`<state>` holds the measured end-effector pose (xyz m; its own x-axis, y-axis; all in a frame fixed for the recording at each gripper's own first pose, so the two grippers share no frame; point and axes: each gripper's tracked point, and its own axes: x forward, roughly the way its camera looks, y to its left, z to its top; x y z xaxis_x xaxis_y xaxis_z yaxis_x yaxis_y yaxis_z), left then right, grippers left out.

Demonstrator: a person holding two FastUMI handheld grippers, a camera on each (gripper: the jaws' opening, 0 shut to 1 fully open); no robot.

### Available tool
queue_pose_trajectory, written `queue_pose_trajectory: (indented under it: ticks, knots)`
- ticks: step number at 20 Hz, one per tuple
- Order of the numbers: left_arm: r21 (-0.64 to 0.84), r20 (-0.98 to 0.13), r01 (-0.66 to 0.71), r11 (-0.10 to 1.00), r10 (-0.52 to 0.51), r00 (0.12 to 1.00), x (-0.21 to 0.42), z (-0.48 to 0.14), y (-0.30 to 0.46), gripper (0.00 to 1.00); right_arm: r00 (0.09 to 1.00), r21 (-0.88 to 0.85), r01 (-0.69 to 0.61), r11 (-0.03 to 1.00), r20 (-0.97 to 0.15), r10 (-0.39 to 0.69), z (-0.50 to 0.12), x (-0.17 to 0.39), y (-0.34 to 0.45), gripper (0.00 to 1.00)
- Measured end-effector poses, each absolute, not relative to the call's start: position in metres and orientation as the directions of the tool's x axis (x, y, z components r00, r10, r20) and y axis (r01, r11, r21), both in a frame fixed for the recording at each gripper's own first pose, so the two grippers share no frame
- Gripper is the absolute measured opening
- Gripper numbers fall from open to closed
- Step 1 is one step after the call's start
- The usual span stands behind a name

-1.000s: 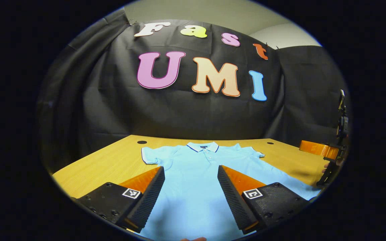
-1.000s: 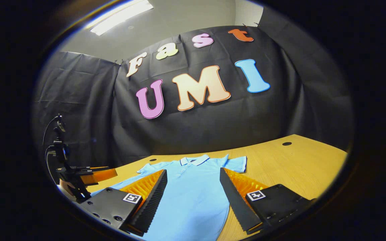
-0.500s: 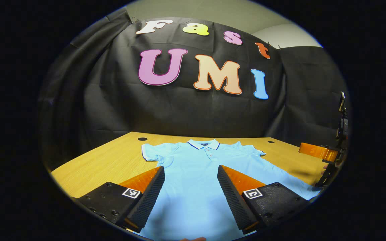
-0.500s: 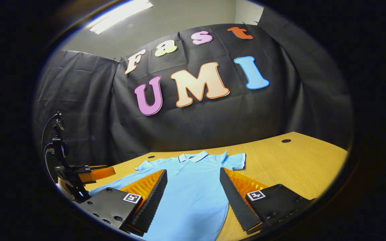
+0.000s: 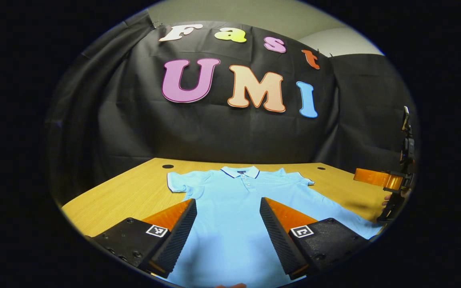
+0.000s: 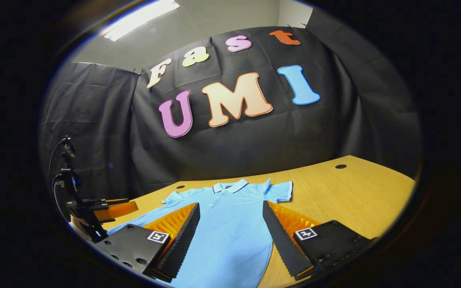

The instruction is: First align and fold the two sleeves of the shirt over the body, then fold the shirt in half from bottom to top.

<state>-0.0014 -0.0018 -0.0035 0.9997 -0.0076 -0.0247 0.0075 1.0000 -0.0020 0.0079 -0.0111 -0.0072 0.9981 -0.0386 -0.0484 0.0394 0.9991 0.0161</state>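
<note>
Barely any shift since a second ago: polo shirt [image 5: 234, 208] a touch higher in both views, so both claws dipped slightly, nothing yet grasped.

Lies flat and face up on the wooden surface [image 5: 126, 192], collar [image 5: 240, 171] at the far side, hem toward the near edge, both short sleeves spread outward. Left sleeve [image 5: 177, 182] seen from the left gripper view; right sleeve [image 6: 281, 191] clear in the right gripper view.

Left claw [image 5: 226, 236] wide open, empty, held above the shirt body. Right claw [image 6: 230, 240] likewise gaping, holding nothing, over the body toward the shirt's right edge.

Step in hand, by judgement: reaching for the sleeves, folding not yet begun.

To do it well:
- Send each claw outward to its own sleeve, not down onto the body.
- Pinch at the cuff edge, taking both layers.
- Lift only a little, to avoid dragging the body.
- Carry both sleeves inward at matching pace, laying the cuffs level with each other beside the button placket [image 5: 247, 183].
- Release flat, smooth, then turn to the hem.

Risk: thin knit bunching under a low claw.
</note>
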Motion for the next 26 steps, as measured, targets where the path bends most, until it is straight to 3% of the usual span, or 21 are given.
queue_pose_trajectory:
  ticks: [6,8,15,26]
  knots:
    - [0.010,-0.019,0.009,1.000,-0.009,1.000,0.000,-0.002,-0.001,0.95,0.980,0.081,0.045,0.996,-0.197,-0.028,-0.005,0.046,-0.025,0.98]
    - [0.008,-0.028,0.013,1.000,-0.013,1.000,0.001,-0.005,-0.002,0.95,0.966,0.048,0.073,0.996,-0.253,-0.058,-0.004,0.065,-0.043,0.94]
    - [-0.003,-0.064,0.002,1.000,-0.003,0.998,0.006,-0.016,0.006,0.95,0.915,-0.024,0.133,0.991,-0.381,-0.132,-0.005,0.140,-0.086,0.97]
    - [0.009,-0.061,-0.016,1.000,0.016,0.998,0.010,-0.013,0.015,0.95,0.782,-0.135,0.265,0.955,-0.550,-0.295,-0.069,0.229,-0.146,0.97]
